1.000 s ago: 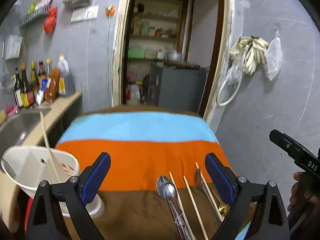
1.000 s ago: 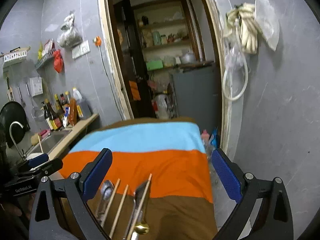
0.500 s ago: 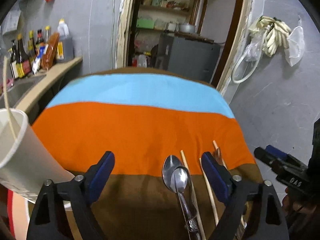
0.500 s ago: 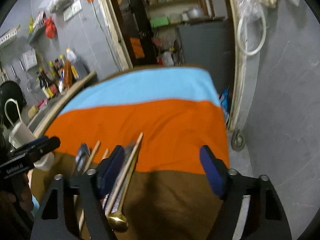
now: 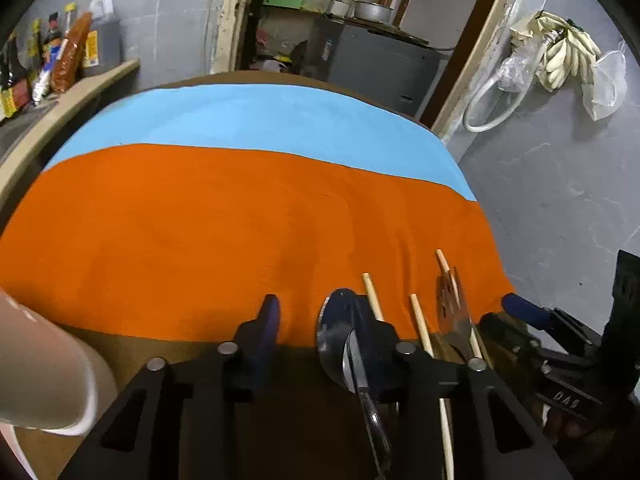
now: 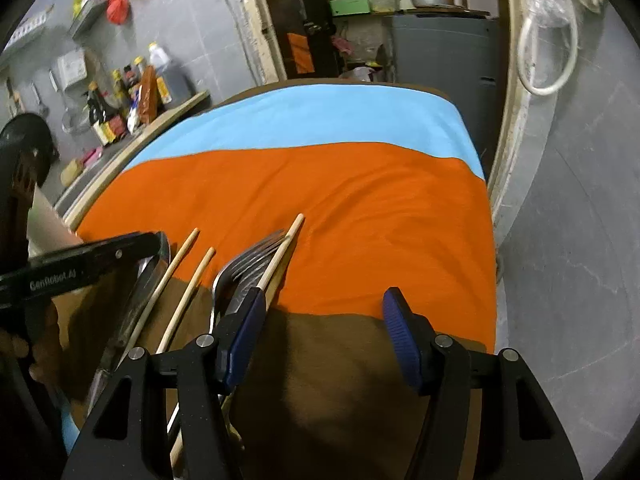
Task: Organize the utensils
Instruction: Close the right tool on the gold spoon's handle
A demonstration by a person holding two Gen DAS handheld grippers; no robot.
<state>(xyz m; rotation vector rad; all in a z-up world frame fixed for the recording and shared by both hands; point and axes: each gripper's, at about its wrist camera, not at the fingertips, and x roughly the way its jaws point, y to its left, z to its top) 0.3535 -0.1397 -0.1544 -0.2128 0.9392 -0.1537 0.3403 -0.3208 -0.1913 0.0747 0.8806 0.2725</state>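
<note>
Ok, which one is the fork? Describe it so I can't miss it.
Find the striped cloth where orange meets brown. The utensils lie in a row there; the fork is the metal one with tines, a chopstick lying across it, right of two bare chopsticks.

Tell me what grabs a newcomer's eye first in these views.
The striped tablecloth, sky blue, orange and brown, fills both views. At its near edge lie steel spoons, a fork and wooden chopsticks in a row. The left gripper and right gripper hang just above them.
</note>
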